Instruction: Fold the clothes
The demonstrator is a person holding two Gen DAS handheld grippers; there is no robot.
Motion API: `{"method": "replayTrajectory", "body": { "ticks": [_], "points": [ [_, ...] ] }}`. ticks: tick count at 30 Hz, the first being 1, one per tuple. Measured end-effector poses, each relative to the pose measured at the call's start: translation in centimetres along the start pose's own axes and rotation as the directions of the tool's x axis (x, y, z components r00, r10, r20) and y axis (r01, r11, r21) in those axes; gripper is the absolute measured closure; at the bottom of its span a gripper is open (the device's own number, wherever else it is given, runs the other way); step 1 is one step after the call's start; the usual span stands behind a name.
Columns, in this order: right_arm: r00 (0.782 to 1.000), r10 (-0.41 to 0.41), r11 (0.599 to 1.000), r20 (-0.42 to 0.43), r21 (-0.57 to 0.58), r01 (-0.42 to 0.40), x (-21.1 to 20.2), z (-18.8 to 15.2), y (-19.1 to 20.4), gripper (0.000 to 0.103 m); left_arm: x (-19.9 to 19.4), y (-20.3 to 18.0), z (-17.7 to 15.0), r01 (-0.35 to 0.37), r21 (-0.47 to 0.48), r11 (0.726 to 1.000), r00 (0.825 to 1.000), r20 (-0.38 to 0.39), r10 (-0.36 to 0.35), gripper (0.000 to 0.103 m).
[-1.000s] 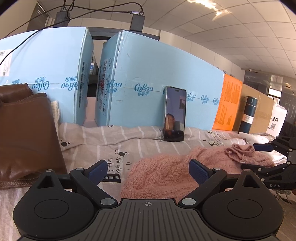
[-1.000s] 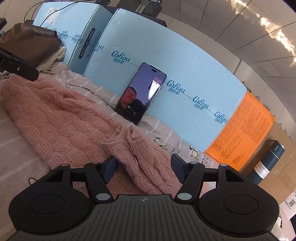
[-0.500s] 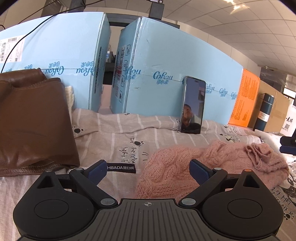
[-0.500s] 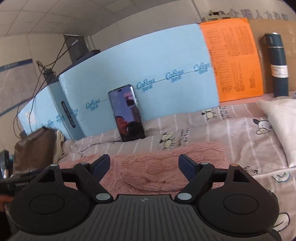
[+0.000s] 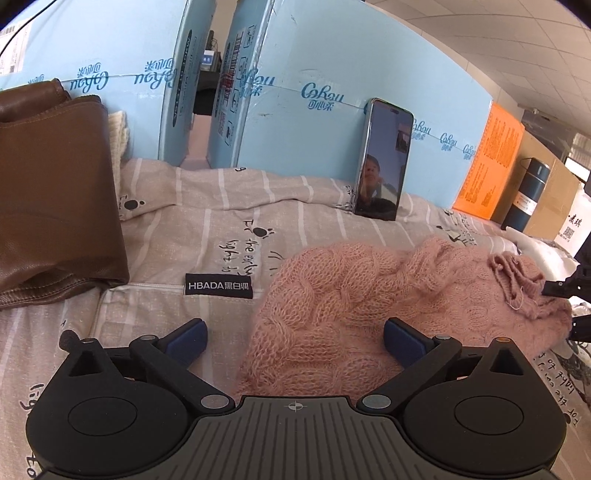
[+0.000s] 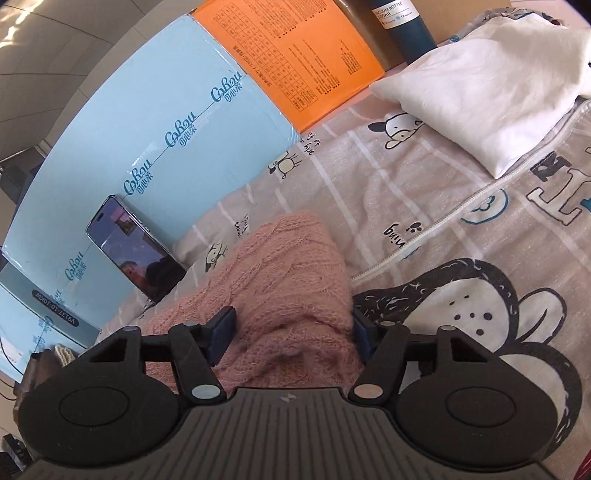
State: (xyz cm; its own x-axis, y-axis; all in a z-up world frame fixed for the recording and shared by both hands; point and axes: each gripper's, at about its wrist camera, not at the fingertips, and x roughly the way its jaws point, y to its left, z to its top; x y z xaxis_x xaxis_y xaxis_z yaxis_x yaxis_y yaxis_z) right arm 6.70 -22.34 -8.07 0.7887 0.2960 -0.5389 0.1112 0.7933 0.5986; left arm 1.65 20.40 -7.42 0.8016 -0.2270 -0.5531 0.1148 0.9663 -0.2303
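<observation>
Bedding in beige with pale stripes, cartoon animals and handwritten-style lettering is spread under everything; a black tag reading "HBADA黑白调" is sewn to it. Pale blue cartons are stood along its far edge, printed repeatedly with "Cohou" and Chinese characters that are too small to be made out, and a side label on one is read as "V9137-10-10KW" in the right wrist view. An orange printed sheet is seen against the cartons, its small text unreadable. A pink cable-knit sweater is bunched on the bedding, right of the black tag. A brown leather garment is piled at the left. A white pillow is laid at the right, by a zip and large block letters on the bedding. A phone is leaned upright against a carton, its screen lit. A dark bottle marked "VACUUM BOTTLE" is stood by the orange sheet. The left gripper is held over the sweater's near edge, jaws spread wide and released. The right gripper is set around a fold of the sweater, the knit filling the gap between its jaws; whether it is clenched cannot be told.
</observation>
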Motion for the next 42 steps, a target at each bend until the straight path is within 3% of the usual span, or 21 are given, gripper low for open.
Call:
{"method": "replayTrajectory", "body": {
  "ticks": [2, 4, 8, 12, 14, 15, 17, 21, 25, 31, 34, 36, 42],
  "points": [
    [1.000, -0.008, 0.999, 0.026, -0.033, 0.009, 0.1, -0.5, 0.8, 0.069, 0.0, -0.3, -0.1, 0.032, 0.000, 0.999, 0.999, -0.001, -0.032, 0.001],
    [0.998, 0.010, 0.999, 0.054, -0.053, -0.007, -0.4, -0.6, 1.1, 0.074, 0.0, -0.5, -0.2, 0.089, -0.005, 0.996, 0.996, -0.003, -0.089, 0.001],
    [0.991, 0.031, 0.994, 0.132, -0.108, -0.016, -2.3, -0.2, 1.4, 0.079, 0.1, -1.3, -0.4, 0.167, 0.002, 0.986, 0.986, -0.012, -0.167, 0.001],
    [0.984, 0.010, 0.993, 0.176, -0.115, 0.011, -3.8, 0.6, 0.7, 0.080, 0.0, -2.3, -0.9, 0.307, -0.022, 0.952, 0.952, -0.014, -0.307, 0.001],
    [0.975, -0.006, 0.991, 0.224, -0.129, 0.036, -4.8, 1.1, 0.2, 0.080, -0.3, -3.3, -1.2, 0.354, 0.013, 0.935, 0.935, -0.004, -0.354, 0.001],
    [0.967, -0.023, 0.987, 0.254, -0.148, 0.062, -5.3, 1.4, 0.1, 0.080, -0.5, -3.9, -1.2, 0.355, 0.038, 0.934, 0.935, 0.007, -0.356, 0.001],
    [0.950, -0.069, 0.972, 0.304, -0.195, 0.133, -5.8, 1.9, -0.1, 0.080, -0.9, -4.4, -1.3, 0.303, 0.065, 0.951, 0.951, 0.037, -0.305, 0.001],
    [0.935, -0.135, 0.922, 0.329, -0.304, 0.241, -5.6, 1.9, 0.5, 0.080, -0.7, -3.6, -0.8, 0.139, 0.022, 0.990, 0.989, 0.048, -0.140, 0.001],
    [0.917, -0.118, 0.833, 0.381, -0.465, 0.300, -5.3, 0.6, 2.6, 0.079, 0.1, -2.6, -0.6, 0.049, -0.030, 0.998, 0.999, 0.009, -0.049, 0.001],
    [0.893, 0.056, 0.674, 0.447, -0.677, 0.297, -5.9, -3.1, 7.3, 0.079, -0.4, -2.4, -0.6, 0.074, -0.038, 0.997, 0.997, 0.030, -0.073, 0.001],
    [0.878, 0.152, 0.567, 0.454, -0.768, 0.299, -6.2, -5.5, 9.6, 0.079, -0.6, -2.2, -0.6, 0.089, -0.047, 0.995, 0.995, 0.042, -0.087, 0.001],
    [0.873, 0.224, 0.475, 0.432, -0.831, 0.290, -6.2, -7.7, 11.1, 0.079, -0.8, -2.1, -0.5, 0.101, -0.060, 0.993, 0.994, 0.052, -0.098, 0.001],
    [0.896, 0.350, 0.346, 0.274, -0.926, 0.148, -5.5, -11.5, 14.0, 0.079, -1.6, -1.0, -0.1, 0.123, -0.118, 0.985, 0.988, 0.108, -0.110, 0.001]
  ]
}}
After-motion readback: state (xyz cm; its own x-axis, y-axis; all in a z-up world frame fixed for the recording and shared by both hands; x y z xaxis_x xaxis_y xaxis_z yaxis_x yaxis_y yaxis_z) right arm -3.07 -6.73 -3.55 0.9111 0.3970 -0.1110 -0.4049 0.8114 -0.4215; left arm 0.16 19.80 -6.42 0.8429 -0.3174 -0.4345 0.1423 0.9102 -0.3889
